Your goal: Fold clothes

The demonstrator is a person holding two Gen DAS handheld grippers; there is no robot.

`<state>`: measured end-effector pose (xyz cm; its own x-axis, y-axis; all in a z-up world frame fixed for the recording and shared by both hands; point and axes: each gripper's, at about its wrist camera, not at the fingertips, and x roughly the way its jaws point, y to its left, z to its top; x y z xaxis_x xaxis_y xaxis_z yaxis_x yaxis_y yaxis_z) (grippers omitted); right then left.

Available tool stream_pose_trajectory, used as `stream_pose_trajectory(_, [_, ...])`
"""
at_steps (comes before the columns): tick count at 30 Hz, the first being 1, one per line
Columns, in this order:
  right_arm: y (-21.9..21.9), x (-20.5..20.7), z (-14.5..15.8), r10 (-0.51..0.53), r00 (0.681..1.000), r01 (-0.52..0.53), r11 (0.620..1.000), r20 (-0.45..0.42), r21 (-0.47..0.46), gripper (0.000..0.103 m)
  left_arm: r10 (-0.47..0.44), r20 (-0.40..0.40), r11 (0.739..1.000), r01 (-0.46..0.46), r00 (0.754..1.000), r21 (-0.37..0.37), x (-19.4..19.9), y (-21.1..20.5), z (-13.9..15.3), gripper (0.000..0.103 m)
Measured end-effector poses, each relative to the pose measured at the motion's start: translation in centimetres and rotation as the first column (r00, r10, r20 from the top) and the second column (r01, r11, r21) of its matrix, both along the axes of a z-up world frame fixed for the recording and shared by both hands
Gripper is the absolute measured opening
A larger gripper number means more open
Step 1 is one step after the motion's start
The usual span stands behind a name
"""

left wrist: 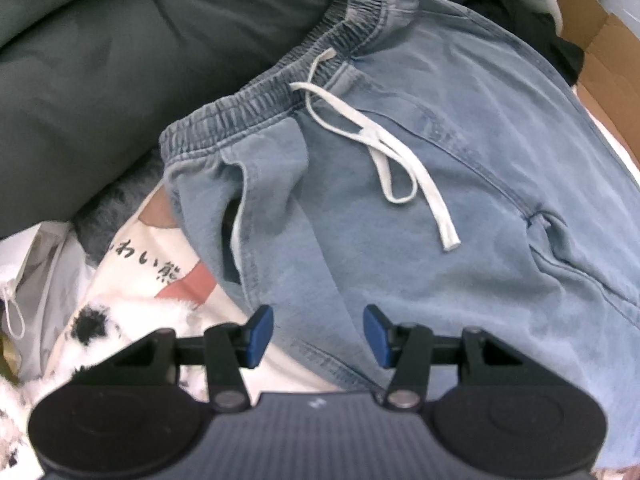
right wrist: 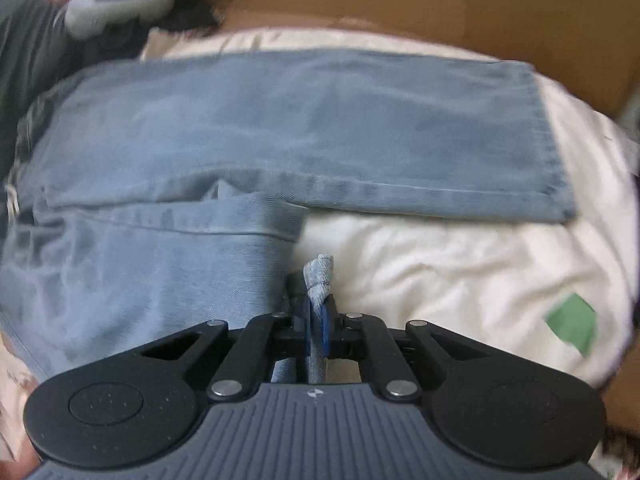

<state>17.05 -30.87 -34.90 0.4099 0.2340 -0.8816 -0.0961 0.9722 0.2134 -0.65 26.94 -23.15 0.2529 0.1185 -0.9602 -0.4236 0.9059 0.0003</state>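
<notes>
Blue jeans (left wrist: 420, 200) lie spread out on a white cover (right wrist: 460, 272), one corner pinched.

The right gripper (right wrist: 318, 316) has its jaws clenched on a bunched bit of the jeans' near leg, and the far leg lies flat ahead of those jaws. The left gripper (left wrist: 318, 334) has its jaws wide apart, grasping nothing, just above the jeans' hem. Ahead of these jaws are the stretchy waistband (left wrist: 280, 84) and white drawstring (left wrist: 392, 152). A printed cloth (left wrist: 160, 272) sits left of them.

A bunched hem of the jeans (right wrist: 248, 128) is pinched by the right gripper (right wrist: 316, 320) over white bedding (right wrist: 460, 264).
</notes>
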Motion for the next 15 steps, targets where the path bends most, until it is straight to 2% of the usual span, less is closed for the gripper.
stream_pose_trajectory(3, [-1.8,-3.2,2.2,-0.103,0.995,0.102,0.994,0.015,0.024,0.002,0.024,0.006,1.000,-0.024,1.000,-0.013,-0.4,0.1,0.1,0.053])
stream_pose_trajectory(7, [-4.0,-7.6,4.5,-0.232,0.972,0.230,0.970,0.024,0.072,0.001,0.052,0.018,0.998,-0.051,0.998,-0.040,-1.0,0.1,0.0,0.053])
stream_pose_trajectory(11, [-5.7,-11.7,5.7,-0.307,0.951,0.303,0.950,0.036,0.079,0.002,0.079,0.030,0.996,-0.078,0.996,-0.049,-1.5,0.2,-0.2,0.052])
stream_pose_trajectory(13, [-6.5,-13.5,5.8,-0.346,0.938,0.342,0.936,0.039,0.082,0.002,0.101,0.044,0.994,-0.099,0.994,-0.036,-1.8,0.4,-0.1,0.048])
stream_pose_trajectory(15, [-7.3,-15.5,6.0,-0.386,0.921,0.381,0.920,0.042,0.095,0.002,0.146,0.055,0.988,-0.143,0.988,-0.054,-2.2,1.0,-0.2,0.047])
